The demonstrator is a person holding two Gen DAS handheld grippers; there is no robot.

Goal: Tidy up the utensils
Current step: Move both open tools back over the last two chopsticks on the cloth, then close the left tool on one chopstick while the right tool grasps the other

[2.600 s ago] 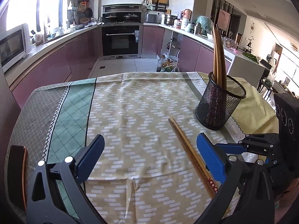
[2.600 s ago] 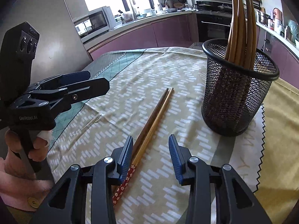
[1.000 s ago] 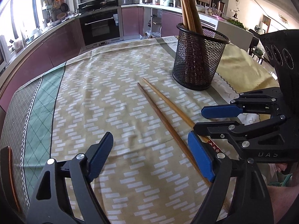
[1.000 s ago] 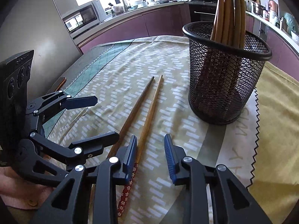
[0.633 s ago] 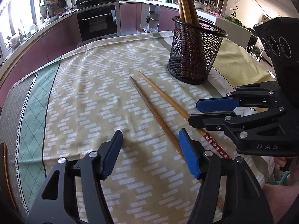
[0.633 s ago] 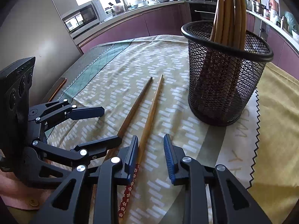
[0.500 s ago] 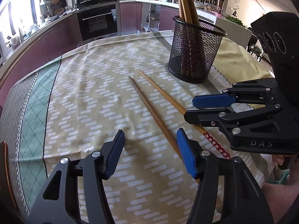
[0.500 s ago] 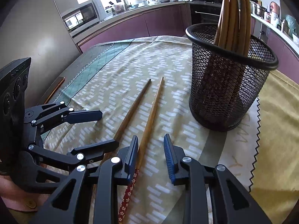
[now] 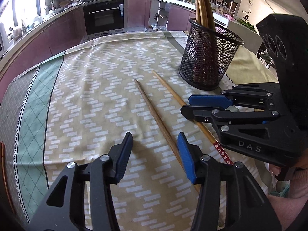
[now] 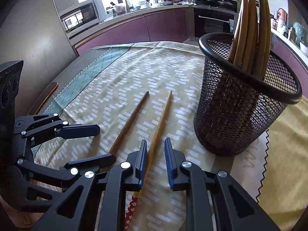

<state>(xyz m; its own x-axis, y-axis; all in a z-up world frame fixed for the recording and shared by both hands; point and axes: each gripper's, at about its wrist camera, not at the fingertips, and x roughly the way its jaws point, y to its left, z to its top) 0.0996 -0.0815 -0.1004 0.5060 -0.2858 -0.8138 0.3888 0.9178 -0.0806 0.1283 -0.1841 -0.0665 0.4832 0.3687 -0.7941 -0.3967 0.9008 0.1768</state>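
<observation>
Closing right gripper narrowly around lighter chopstick, left gripper half-wide beside darker chopstick, both lying on desk; contact apparently lacking, risking chopsticks rolling aside.

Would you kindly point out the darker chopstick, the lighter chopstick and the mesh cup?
darker chopstick (image 9: 152, 113): left wrist view, middle of its shaft.
lighter chopstick (image 10: 160, 123): right wrist view, middle of its bare shaft.
mesh cup (image 10: 236, 119): right wrist view, front of its wall.

mesh holder right, bare tablecloth left
</observation>
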